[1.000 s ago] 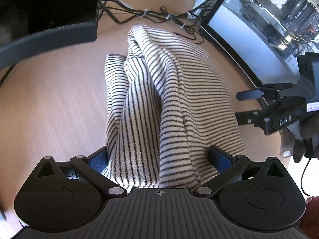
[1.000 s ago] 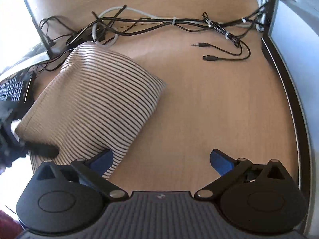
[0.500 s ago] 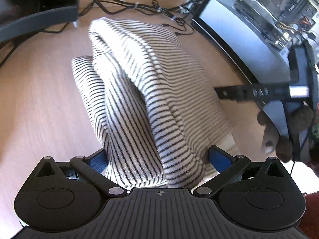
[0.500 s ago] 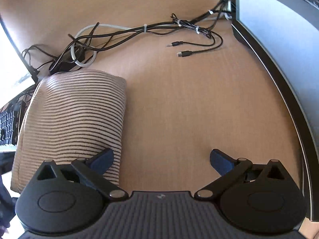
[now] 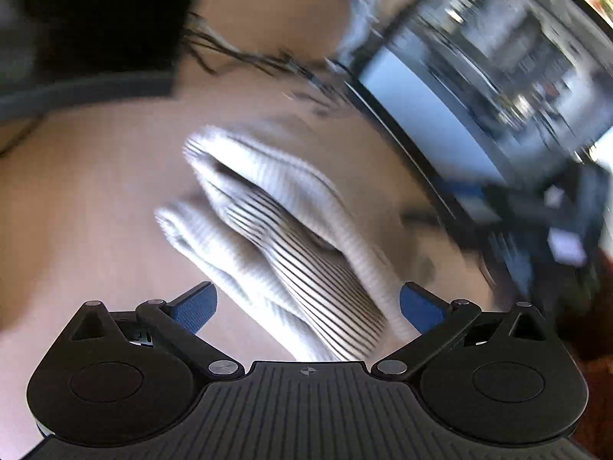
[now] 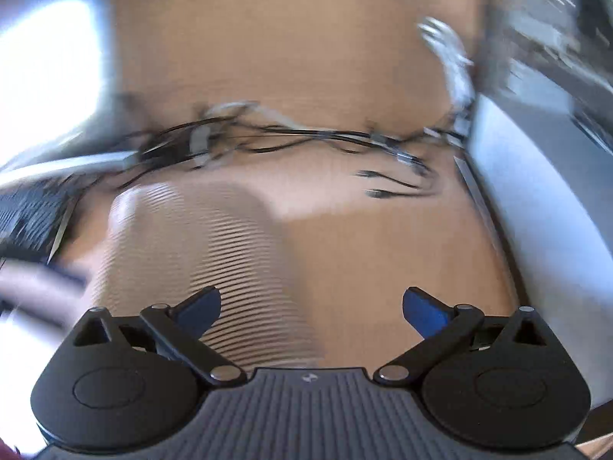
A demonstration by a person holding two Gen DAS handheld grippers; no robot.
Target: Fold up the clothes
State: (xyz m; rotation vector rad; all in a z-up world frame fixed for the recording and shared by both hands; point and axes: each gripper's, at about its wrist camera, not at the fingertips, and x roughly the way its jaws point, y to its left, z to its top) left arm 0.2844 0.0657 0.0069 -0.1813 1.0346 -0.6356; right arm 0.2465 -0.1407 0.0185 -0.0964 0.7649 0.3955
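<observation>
The folded striped garment (image 5: 291, 253) is shown on the wooden desk (image 5: 95, 199) between the spread, non-touching pads of the left gripper (image 5: 308, 303), while the right gripper (image 6: 312, 306), whose jaws have just been closing slightly, is held wide apart with the garment's edge beside its left pad.

No text, label, brand, number or sign can be read in either view. Both pictures are smeared by motion blur. In the left wrist view, whatever is shown on the monitor (image 5: 479, 88) is reduced to streaks, and nothing is legible on it. Only a small cross-shaped mark (image 5: 306, 371) is seen on the ribbed gripper body, without any lettering. In the right wrist view, a similar small mark (image 6: 307, 376) is seen on the ribbed body, too small to be read.
</observation>
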